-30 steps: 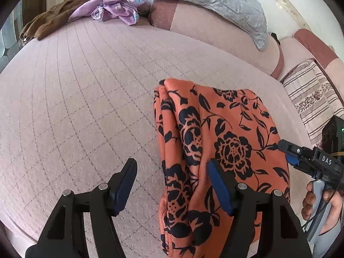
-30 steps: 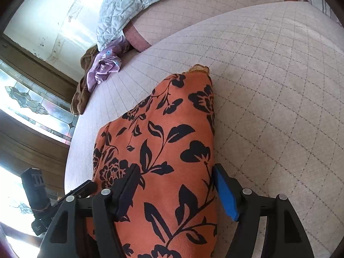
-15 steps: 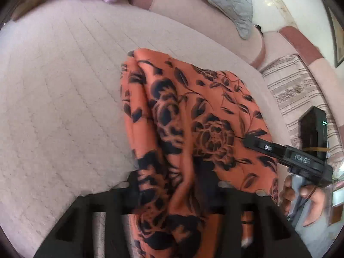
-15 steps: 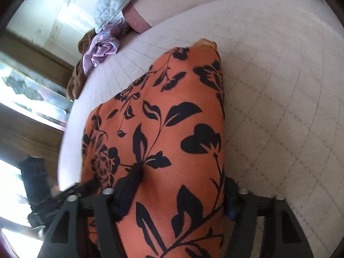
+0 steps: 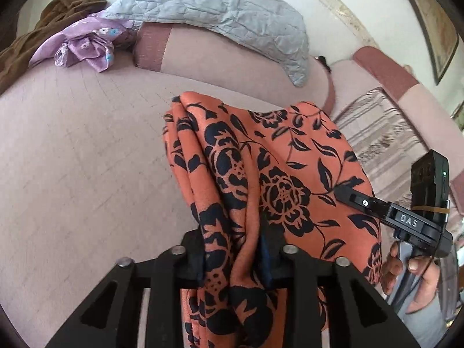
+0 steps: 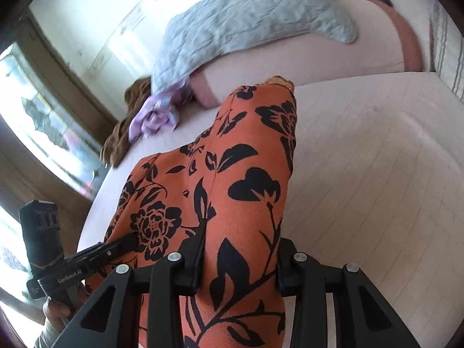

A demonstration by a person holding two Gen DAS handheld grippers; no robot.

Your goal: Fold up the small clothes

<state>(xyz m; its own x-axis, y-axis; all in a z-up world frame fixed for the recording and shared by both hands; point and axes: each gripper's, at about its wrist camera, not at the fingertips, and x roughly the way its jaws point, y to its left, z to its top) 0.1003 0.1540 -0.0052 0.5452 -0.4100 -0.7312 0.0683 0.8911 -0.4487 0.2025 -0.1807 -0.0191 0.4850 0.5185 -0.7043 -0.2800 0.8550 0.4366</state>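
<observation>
An orange garment with a black flower print point(image 5: 290, 159) is lifted at its near end off the pink quilted bed point(image 5: 87, 159); its far end still rests on the bed. My left gripper point(image 5: 232, 249) is shut on a bunched edge of it. In the right wrist view the same garment point(image 6: 246, 159) runs up between the fingers of my right gripper point(image 6: 237, 258), whose jaws are closing with the pads pressing the cloth. Each gripper shows in the other's view: the right gripper point(image 5: 362, 203) at the garment's right side, the left gripper point(image 6: 107, 252) at its left.
At the back of the bed lie a grey quilted blanket point(image 5: 226, 8), a crumpled purple garment point(image 5: 84, 46) and a brown cloth point(image 5: 58, 8). A striped cloth point(image 5: 377, 133) lies to the right. A person's hand point(image 5: 406, 269) holds the right gripper's handle.
Both grippers went from open, astride the garment's near edge, to shut on it. Both have risen, and the garment's near end has lifted with them.
</observation>
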